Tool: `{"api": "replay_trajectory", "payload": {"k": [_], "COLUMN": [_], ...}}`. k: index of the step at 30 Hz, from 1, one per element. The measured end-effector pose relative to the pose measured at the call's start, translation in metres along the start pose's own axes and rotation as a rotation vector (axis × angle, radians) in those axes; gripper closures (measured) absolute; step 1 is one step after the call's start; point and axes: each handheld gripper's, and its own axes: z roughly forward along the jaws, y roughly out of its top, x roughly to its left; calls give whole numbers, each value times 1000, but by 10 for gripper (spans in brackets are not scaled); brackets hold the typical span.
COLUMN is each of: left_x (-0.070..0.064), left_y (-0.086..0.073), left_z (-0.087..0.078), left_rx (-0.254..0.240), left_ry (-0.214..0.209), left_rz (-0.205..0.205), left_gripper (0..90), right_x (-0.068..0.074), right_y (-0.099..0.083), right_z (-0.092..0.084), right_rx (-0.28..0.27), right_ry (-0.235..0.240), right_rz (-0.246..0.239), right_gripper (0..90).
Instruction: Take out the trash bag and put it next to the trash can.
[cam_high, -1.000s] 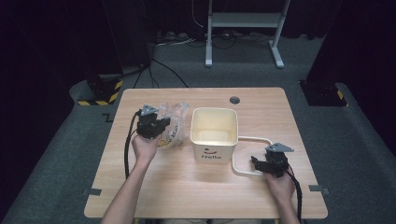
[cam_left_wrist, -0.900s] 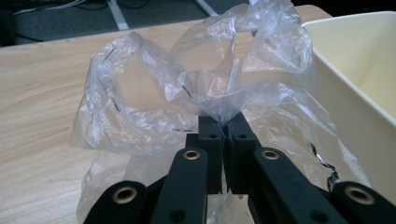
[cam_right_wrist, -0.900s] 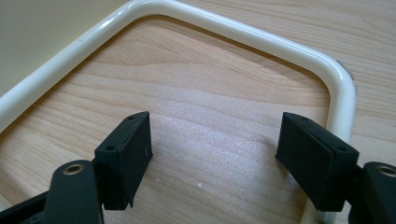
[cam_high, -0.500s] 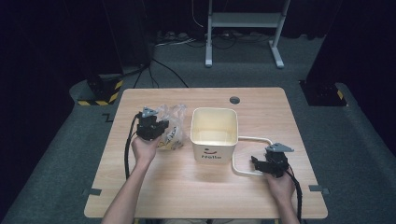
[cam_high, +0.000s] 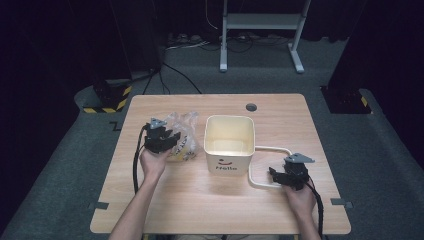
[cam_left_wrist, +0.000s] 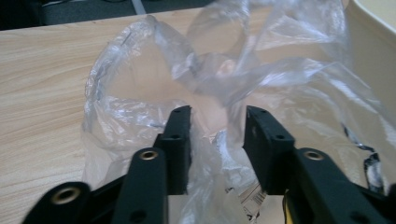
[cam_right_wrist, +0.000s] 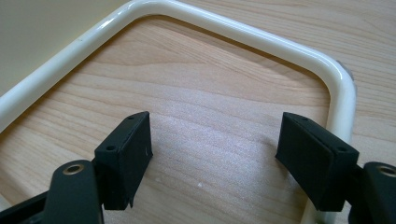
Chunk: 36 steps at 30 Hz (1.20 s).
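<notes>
My left gripper (cam_left_wrist: 214, 135), jaws part-spread and just been opening, has the crumpled clear plastic bag (cam_left_wrist: 243, 84) bunched loosely between them, with neither pad visibly pinching the film. The bag lies on the table (cam_high: 190, 200) directly ahead of these jaws, just left of the cream bucket (cam_high: 229, 145). My right gripper (cam_right_wrist: 215, 154), jaws spread wide on nothing, rests inside the bucket's white handle (cam_right_wrist: 224, 28), well away from the bag; I judge the left hand nearer.

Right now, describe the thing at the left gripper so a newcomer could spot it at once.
Start at the cream bin in the middle of the wooden table. Just to its left lies a crumpled clear plastic bag, the table's one see-through thing, with small items inside.
</notes>
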Motion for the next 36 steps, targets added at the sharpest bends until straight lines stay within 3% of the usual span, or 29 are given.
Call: {"api": "replay_trajectory", "payload": {"k": [11,24,36], "left_x": [-3,-4,-4], "left_y": [1,-11,-27], "left_z": [-15,-25,-34], "left_rx": [-25,-6,-30], "left_ry": [-17,3,25], "left_rz": [11,19,3], "left_gripper": [433,431,436], "right_x": [0,0,0], "right_y": [0,0,0], "right_z": [0,0,0], "right_rx": [0,0,0], "right_ry": [0,0,0], "right_rz": [0,0,0], "right_gripper": [260,260,261]}}
